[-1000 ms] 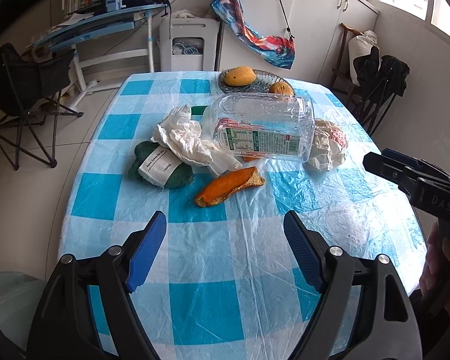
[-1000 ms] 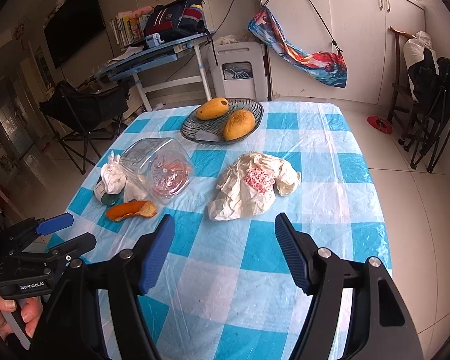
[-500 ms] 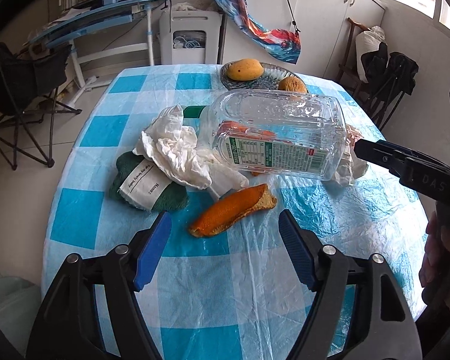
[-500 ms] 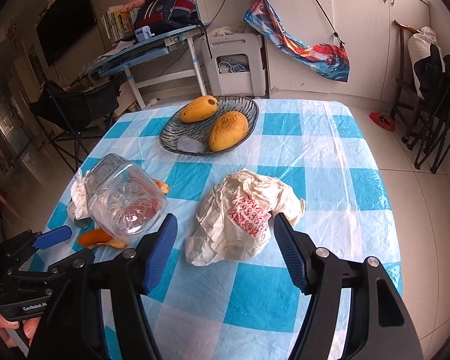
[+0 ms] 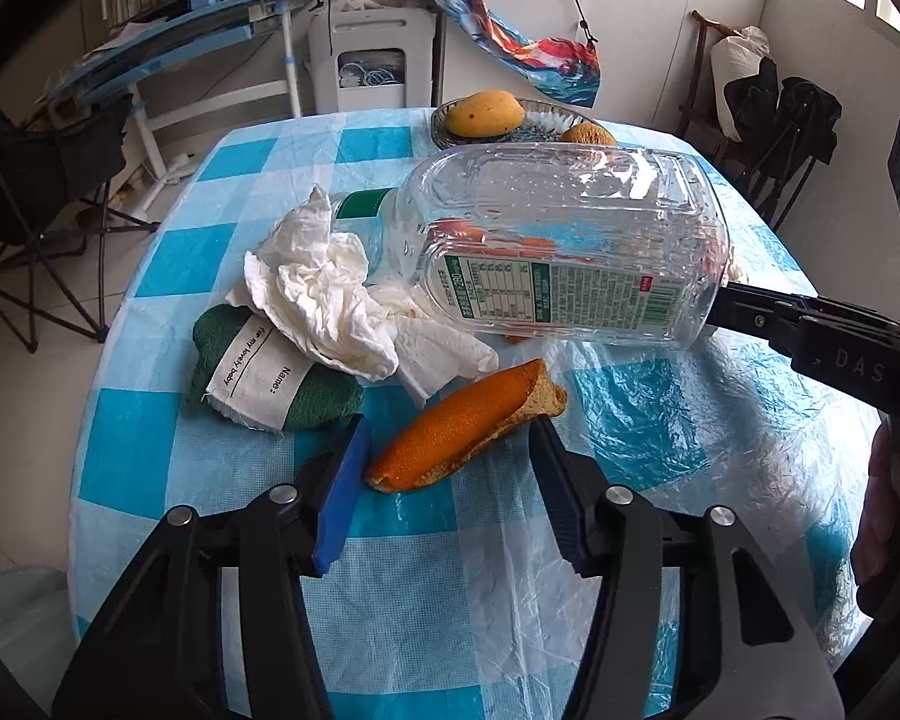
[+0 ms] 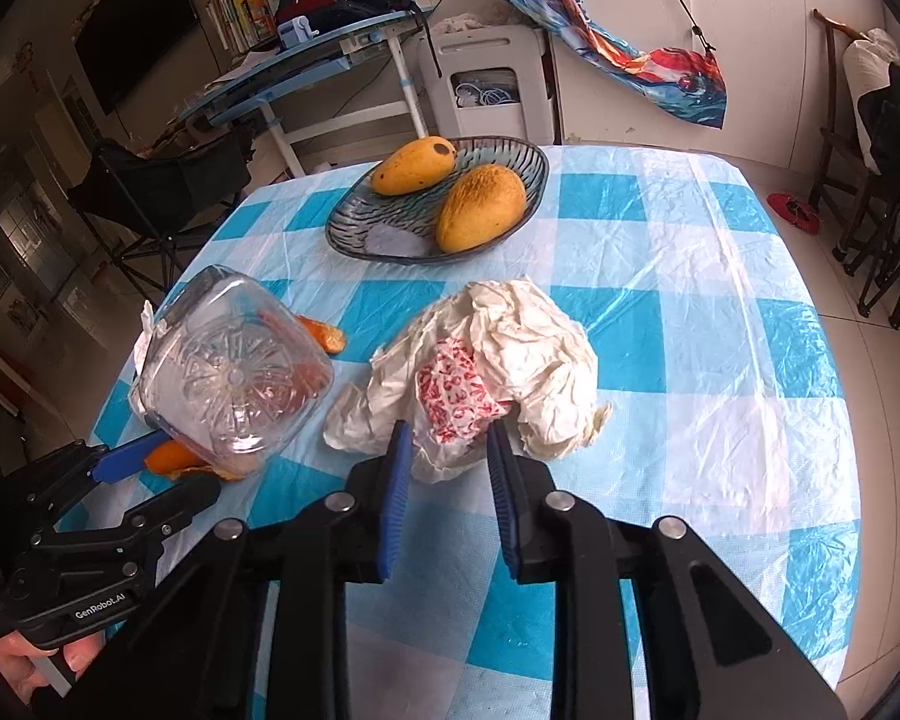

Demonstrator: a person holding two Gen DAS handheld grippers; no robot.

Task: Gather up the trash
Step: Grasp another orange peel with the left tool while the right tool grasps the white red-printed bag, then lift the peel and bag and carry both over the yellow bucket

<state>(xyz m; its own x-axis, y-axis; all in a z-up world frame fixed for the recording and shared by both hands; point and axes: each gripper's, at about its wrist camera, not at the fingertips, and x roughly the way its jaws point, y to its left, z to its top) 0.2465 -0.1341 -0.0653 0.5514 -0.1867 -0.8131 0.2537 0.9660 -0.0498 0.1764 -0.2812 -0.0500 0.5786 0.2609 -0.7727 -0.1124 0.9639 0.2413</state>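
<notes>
Both claws are down at the checked tablecloth (image 5: pixel 426 600) now, and both sets of jaws are closing. The left gripper (image 5: pixel 450 450) is set around the orange peel (image 5: pixel 468 426): the near end of the peel lies between the blue pads, the left pad almost at its tip, the right pad just beside its flank. A gap can be seen on the right side, so no firm press on the peel is shown; the jaws stand partly open.

The right gripper (image 6: pixel 444 450) is brought up to the crumpled paper wrapper (image 6: pixel 498 354), white with a red printed patch. The front fold of the wrapper is caught between the narrow-set pads, and paper is seen touching both of them; a pinch on the wrapper is what it looks like.

Between the two pieces of trash, a clear plastic jar (image 5: pixel 570 252) is seen lying on its side, with its green lid (image 5: pixel 360 204) towards the crumpled tissue (image 5: pixel 324 294). The tissue is draped over a folded green cloth (image 5: pixel 258 378) with a white label. Further back, two mangoes (image 6: pixel 480 204) are held in a glass dish (image 6: pixel 354 228), well apart from either claw. A second bit of peel (image 6: pixel 324 333) is seen behind the jar.
</notes>
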